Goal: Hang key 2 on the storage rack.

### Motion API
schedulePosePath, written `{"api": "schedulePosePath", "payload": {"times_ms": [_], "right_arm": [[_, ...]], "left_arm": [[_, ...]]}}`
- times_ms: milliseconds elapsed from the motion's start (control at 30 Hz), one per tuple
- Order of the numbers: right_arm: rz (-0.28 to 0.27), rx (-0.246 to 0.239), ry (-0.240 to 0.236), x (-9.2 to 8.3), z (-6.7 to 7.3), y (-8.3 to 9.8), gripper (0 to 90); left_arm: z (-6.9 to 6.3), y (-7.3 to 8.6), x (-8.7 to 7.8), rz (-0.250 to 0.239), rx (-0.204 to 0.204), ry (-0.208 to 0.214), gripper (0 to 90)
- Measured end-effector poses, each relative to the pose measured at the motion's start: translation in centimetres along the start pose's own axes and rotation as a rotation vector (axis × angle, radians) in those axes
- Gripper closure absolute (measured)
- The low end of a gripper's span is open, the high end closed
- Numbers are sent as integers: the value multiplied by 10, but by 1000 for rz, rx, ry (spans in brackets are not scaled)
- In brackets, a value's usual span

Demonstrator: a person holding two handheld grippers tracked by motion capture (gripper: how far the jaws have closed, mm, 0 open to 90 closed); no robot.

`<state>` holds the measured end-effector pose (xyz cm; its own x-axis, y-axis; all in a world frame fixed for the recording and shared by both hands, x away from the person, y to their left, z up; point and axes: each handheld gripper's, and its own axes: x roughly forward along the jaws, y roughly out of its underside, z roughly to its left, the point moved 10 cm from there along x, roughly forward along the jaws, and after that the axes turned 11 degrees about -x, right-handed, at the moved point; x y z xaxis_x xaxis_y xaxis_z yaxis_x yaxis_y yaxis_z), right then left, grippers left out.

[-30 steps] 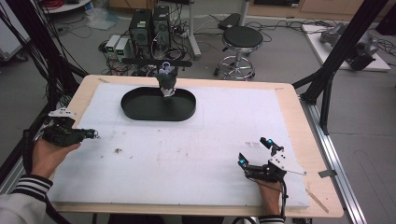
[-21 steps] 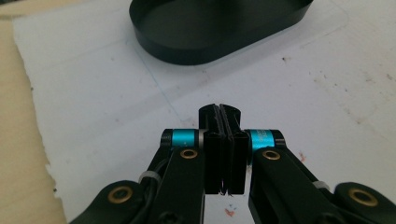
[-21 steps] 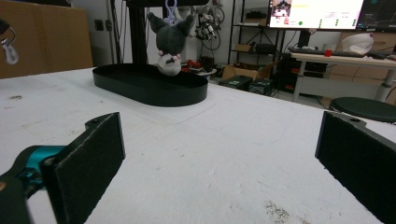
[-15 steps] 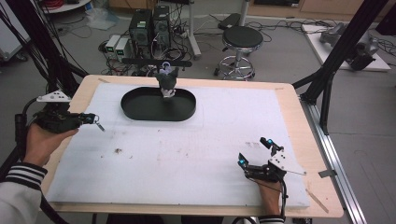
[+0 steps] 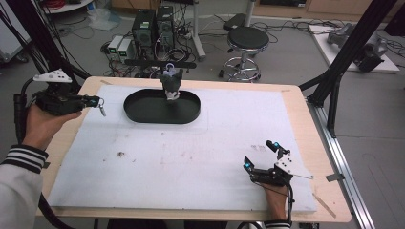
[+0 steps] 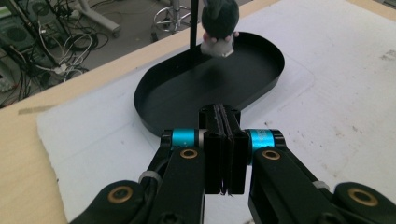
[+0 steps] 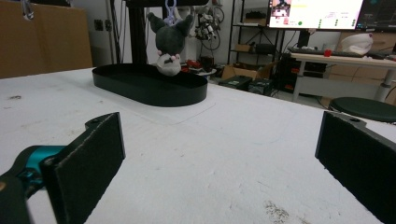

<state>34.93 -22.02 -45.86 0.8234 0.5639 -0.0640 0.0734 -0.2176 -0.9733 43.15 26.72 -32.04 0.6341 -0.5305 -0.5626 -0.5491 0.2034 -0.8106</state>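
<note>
Left gripper: held up in the hand at 9 o'clock, off the table's left edge; its jaws are pressed together with nothing between them.
Right gripper: low on the white mat at 5 o'clock; its jaws are wide apart.
Black tray: at 12 o'clock on the mat, an oval dish.
Plush toy: dark and fuzzy, hanging over the tray's far side.

The left claw has risen from the middle left of the frame toward the upper left, off the white mat, and now sits beside the black tray, jaws pressed together.
</note>
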Motion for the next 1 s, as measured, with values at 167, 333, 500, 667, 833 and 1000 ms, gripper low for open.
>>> {"api": "schedulePosePath", "payload": {"times_ms": [167,333,500,667,833,1000], "right_arm": [[4,-2,0,0,1,0,7],[0,4,0,0,0,0,7],[-1,5,0,0,0,0,7],[1,10,2,0,0,0,7],[1,0,4,0,0,0,7],[1,-1,4,0,0,0,6]], "left_arm": [[0,-14,7,-2,20,21,881],[-1,-27,12,-4,46,33,881],[-1,-41,19,-5,69,47,881],[-1,-52,28,6,93,48,881],[1,-61,36,10,102,56,881],[1,-71,42,20,122,60,881]]}}
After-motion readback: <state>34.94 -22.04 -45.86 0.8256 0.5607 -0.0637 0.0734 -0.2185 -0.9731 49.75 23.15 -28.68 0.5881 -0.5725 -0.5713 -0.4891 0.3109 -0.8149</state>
